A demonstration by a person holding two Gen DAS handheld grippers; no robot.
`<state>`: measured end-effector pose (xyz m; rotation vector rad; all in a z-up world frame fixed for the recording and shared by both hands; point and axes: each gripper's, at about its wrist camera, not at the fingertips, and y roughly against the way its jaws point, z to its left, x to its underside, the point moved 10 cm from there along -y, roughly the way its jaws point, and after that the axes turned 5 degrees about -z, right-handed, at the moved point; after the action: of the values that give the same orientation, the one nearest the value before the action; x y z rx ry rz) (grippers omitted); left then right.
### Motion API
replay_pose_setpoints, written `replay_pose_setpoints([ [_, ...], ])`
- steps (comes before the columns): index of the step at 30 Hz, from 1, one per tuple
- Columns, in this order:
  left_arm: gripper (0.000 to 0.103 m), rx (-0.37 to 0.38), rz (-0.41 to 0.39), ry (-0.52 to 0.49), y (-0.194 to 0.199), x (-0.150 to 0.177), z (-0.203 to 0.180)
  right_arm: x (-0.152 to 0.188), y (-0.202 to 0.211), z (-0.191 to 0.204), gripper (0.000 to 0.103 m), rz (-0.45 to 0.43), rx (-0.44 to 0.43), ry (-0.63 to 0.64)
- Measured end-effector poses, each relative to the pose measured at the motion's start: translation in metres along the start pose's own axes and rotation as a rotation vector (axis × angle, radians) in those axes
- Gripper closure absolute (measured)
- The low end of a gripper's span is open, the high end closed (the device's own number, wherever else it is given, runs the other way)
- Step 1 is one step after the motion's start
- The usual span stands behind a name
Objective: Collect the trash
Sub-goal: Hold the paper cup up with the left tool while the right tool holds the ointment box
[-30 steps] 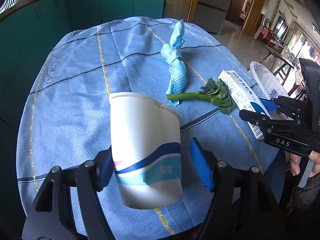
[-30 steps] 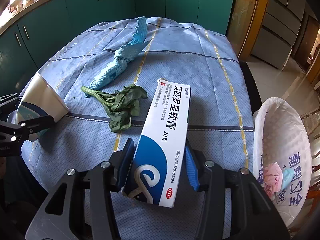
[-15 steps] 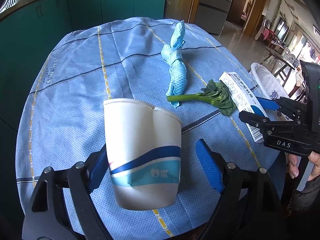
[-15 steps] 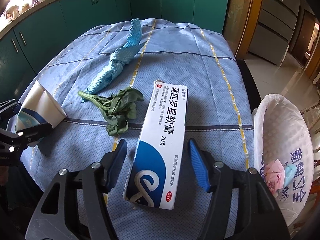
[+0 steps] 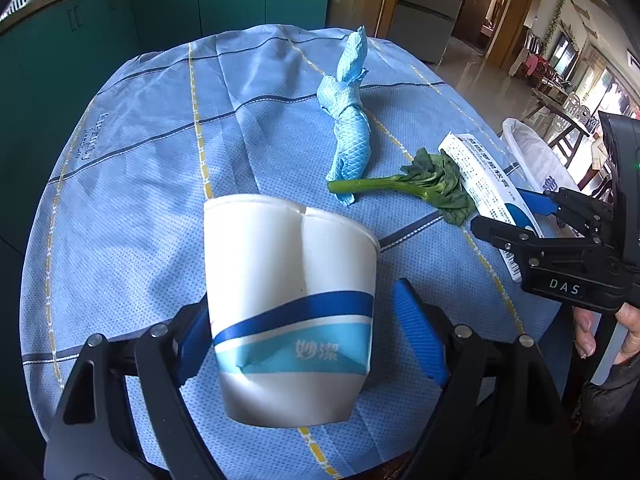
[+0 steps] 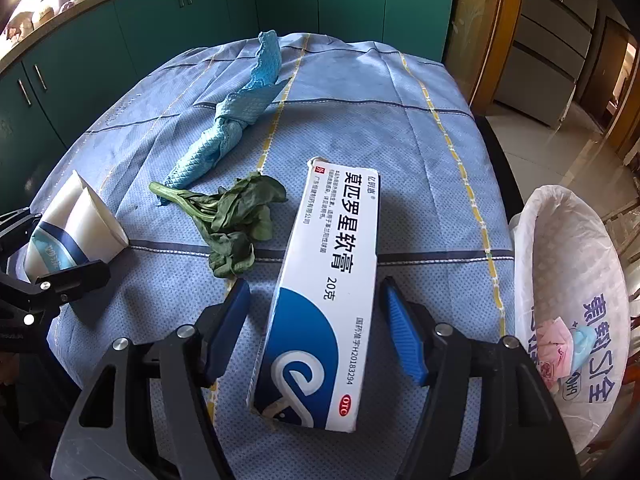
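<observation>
Blue checked cloth (image 5: 260,128) is spread over the desk, and four loose pieces of trash are counted on it. One crushed white paper cup (image 5: 292,312) with a blue band is seen lying between the blue pads of the left gripper (image 5: 304,332); its jaws are spread apart, a clear gap being visible at the right pad, while the left pad is half hidden by the cup, so contact there cannot be judged. One white and blue ointment box (image 6: 324,304) is seen lying flat between the pads of the right gripper (image 6: 316,320), whose jaws are likewise released, with gaps showing on both sides of the box. One wilted leafy green stalk (image 6: 228,220) is found just beside the far end of the box, its stem end touching one twisted blue cloth rag (image 6: 232,120) that stretches away toward the desk's far side. One white bag-lined bin (image 6: 568,272) is placed off the right edge of the desk, with pink and blue scraps visible inside. Both grippers are held low and angled along the desk near its front edge, side by side. Fingers of one hand (image 5: 600,332) are seen beneath the right gripper's body in the left wrist view.
</observation>
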<state>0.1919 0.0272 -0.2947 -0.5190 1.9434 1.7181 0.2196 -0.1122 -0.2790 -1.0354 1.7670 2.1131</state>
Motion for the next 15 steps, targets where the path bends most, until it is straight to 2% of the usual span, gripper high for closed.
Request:
replay_pose_setpoints([
  [7, 0.019, 0.006, -0.001, -0.005, -0.002, -0.002, -0.004, -0.002, -0.002, -0.001, 0.032, -0.009, 0.015, -0.003],
  [9, 0.027, 0.015, 0.002, -0.010, -0.004, -0.001, -0.007, -0.003, -0.002, 0.001, 0.040, -0.014, 0.007, 0.003],
  [10, 0.026, 0.016, 0.001, -0.012, -0.004, -0.001, -0.008, -0.003, 0.000, 0.002, 0.052, -0.019, -0.005, 0.007],
  [11, 0.026, 0.017, -0.004, -0.017, -0.003, -0.001, -0.009, -0.004, 0.001, 0.004, 0.058, -0.022, -0.008, 0.015],
  [15, 0.027, 0.015, -0.018, -0.033, -0.001, -0.003, -0.013, -0.003, 0.003, 0.007, 0.058, -0.023, -0.010, 0.029],
])
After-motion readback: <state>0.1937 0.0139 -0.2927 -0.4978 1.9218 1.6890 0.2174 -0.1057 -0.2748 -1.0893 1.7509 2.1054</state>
